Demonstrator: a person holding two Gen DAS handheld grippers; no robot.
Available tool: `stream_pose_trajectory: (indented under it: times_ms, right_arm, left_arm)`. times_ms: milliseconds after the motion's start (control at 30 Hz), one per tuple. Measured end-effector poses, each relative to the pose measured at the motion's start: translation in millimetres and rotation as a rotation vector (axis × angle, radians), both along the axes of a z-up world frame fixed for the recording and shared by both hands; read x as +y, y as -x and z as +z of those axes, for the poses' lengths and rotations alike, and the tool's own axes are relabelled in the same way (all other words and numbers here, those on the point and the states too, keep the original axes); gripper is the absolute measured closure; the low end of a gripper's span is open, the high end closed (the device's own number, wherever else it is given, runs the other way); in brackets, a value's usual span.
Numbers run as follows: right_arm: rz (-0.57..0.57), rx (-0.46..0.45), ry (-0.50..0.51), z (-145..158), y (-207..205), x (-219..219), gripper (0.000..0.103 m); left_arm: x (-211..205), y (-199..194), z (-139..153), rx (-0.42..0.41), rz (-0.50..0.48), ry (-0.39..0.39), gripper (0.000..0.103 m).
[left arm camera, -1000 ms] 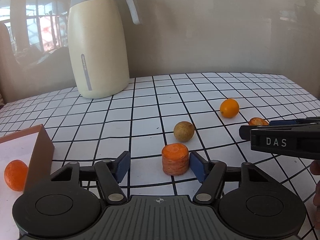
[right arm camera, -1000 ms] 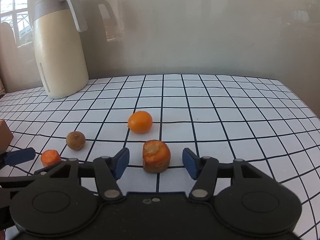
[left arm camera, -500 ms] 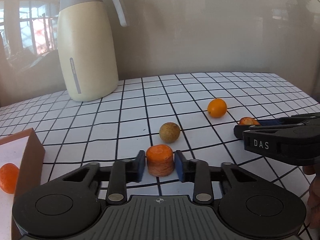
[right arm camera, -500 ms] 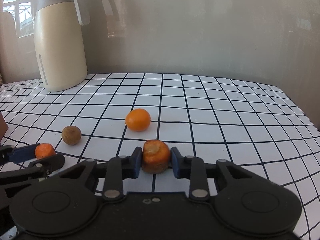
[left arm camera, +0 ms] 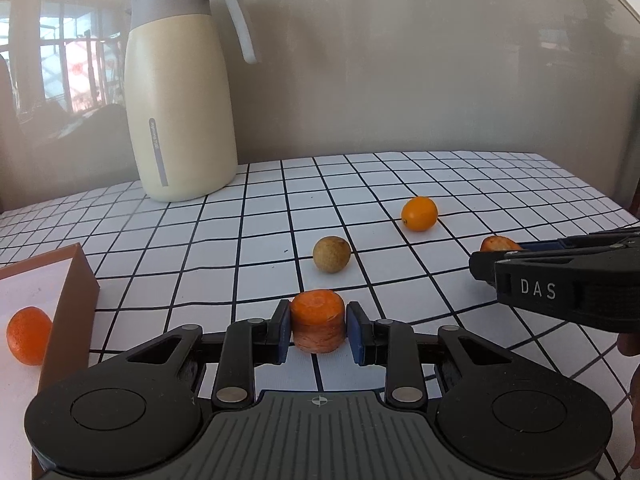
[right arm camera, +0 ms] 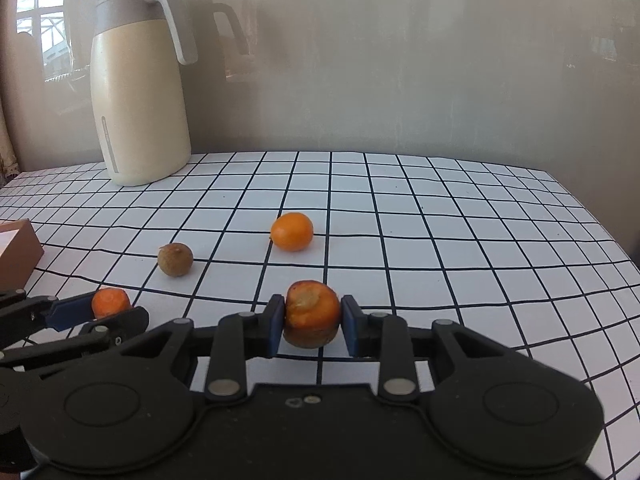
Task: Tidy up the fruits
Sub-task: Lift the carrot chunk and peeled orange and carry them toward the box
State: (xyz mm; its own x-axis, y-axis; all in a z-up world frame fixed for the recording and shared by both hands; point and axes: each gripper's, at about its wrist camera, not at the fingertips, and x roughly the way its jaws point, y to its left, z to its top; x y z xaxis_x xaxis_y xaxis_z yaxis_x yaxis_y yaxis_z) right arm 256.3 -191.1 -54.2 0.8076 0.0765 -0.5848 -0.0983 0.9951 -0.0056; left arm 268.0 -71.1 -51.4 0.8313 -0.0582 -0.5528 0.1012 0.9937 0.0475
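Observation:
My left gripper (left arm camera: 318, 330) is shut on a flat-topped orange carrot chunk (left arm camera: 317, 320), just above the checked tablecloth. My right gripper (right arm camera: 312, 322) is shut on a second carrot chunk (right arm camera: 311, 314) with a brownish end. Each gripper shows in the other view: the right one (left arm camera: 496, 252) with its chunk (left arm camera: 498, 243), the left one (right arm camera: 116, 312) with its chunk (right arm camera: 110, 302). A round orange fruit (left arm camera: 419, 213) (right arm camera: 291, 231) and a small brown fruit (left arm camera: 331, 254) (right arm camera: 175, 259) lie on the cloth beyond both grippers.
A brown box (left arm camera: 70, 312) (right arm camera: 18, 248) with a white inside holds one orange piece (left arm camera: 28, 335) at the left. A tall cream thermos jug (left arm camera: 180, 96) (right arm camera: 138, 88) stands at the back left. The table's right edge (right arm camera: 600, 232) is near.
Both grippers went from open around their carrot chunks to shut on them. Both views have risen slightly, with the chunks held in the jaws.

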Motion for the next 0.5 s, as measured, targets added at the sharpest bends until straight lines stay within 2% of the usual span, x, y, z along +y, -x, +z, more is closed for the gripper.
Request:
stream_pose_trajectory:
  times_ms: [500]
  right_arm:
    - [0.056,-0.062,0.016,25.1,66.1,20.9,0.082]
  left_arm:
    - [11.6,63.8,18.0,-0.052,-0.002,-0.018,0.074]
